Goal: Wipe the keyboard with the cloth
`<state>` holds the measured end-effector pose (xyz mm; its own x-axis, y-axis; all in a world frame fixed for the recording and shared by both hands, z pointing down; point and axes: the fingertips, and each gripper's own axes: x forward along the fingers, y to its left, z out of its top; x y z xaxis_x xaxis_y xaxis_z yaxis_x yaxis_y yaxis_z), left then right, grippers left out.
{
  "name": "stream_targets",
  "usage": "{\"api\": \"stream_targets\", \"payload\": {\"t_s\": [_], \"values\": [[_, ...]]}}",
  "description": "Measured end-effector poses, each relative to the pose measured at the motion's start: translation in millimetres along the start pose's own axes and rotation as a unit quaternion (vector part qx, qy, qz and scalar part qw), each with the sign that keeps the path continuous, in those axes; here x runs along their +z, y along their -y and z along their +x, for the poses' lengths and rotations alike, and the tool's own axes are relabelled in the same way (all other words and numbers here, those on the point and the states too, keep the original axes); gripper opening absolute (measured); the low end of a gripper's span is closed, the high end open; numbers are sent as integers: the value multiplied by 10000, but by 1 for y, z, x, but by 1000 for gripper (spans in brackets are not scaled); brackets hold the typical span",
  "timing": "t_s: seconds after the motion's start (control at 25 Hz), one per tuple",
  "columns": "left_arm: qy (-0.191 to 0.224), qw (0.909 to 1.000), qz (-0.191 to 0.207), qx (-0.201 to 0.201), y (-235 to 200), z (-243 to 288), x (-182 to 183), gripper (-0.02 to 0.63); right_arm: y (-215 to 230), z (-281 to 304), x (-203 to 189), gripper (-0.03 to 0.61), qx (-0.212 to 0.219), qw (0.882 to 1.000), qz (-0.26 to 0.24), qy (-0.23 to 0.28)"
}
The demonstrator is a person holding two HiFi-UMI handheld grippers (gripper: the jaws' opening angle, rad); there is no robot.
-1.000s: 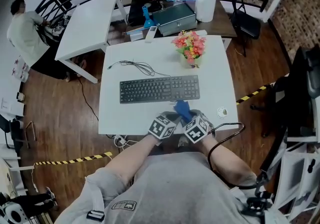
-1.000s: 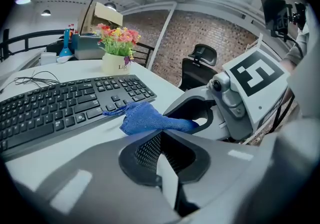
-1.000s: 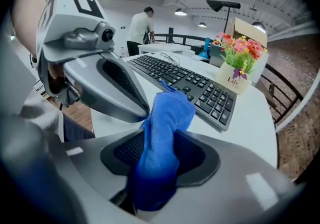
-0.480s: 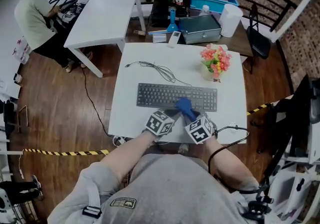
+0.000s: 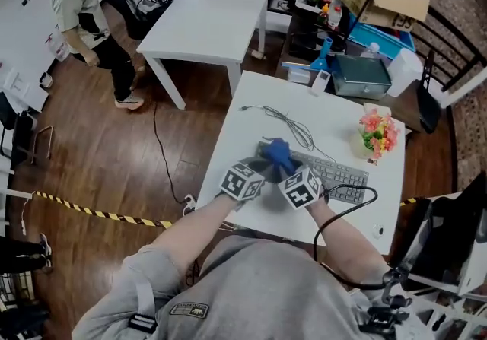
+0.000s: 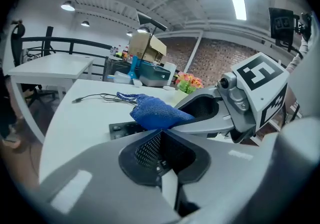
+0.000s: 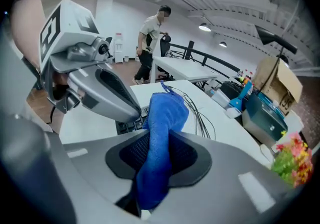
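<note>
Head view: a person stands at a white table on a dark wood floor and holds a two-jaw gripper in each hand, the two close together over the table's near-left part.
Keyboard: a dark keyboard lies slantwise across the table. Its left end is under the grippers, and its thin black cable loops loosely on the tabletop behind it.
Cloth: a blue cloth is bunched up above the keyboard's left end, just ahead of both marker cubes.
Right gripper view: the right gripper has its jaws closed onto the cloth. The fabric runs down through the hollow between the pads and stands up in a fold past the tips.
Left gripper view: the left gripper has its jaw tips drawn together with nothing between the pads. The cloth sits just beyond the tips, and whether it touches them cannot be told.
Far right of table: a small pot of pink and orange flowers stands well apart from the grippers.
Background: a second white table stands beyond, and another person stands on the floor at the far left.
</note>
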<state>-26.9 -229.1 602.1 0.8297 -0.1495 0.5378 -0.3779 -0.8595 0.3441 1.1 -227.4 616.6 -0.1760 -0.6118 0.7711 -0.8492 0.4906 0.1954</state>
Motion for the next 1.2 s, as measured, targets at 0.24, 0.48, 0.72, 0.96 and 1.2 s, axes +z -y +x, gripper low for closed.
{"api": "stream_targets", "payload": {"t_s": [0.24, 0.48, 0.72, 0.96, 1.2], "values": [[58, 9991, -355, 220, -54, -20, -5, -8, -14, 46, 39, 112, 83, 9994, -312, -156], [-55, 9979, -533, 371, -74, -20, -13, -8, -19, 68, 45, 112, 132, 9984, -471, -293], [-196, 9980, -476, 368, -52, -1, -12, -8, -11, 59, 28, 112, 178, 9987, -421, -221], [-300, 9988, -335, 177, -5, 40, -3, -8, 20, 34, -16, 112, 57, 9995, -212, -233], [-326, 9993, -187, -79, 57, 93, 11, -8, 62, -3, -76, 112, -168, 9994, 64, -282]]}}
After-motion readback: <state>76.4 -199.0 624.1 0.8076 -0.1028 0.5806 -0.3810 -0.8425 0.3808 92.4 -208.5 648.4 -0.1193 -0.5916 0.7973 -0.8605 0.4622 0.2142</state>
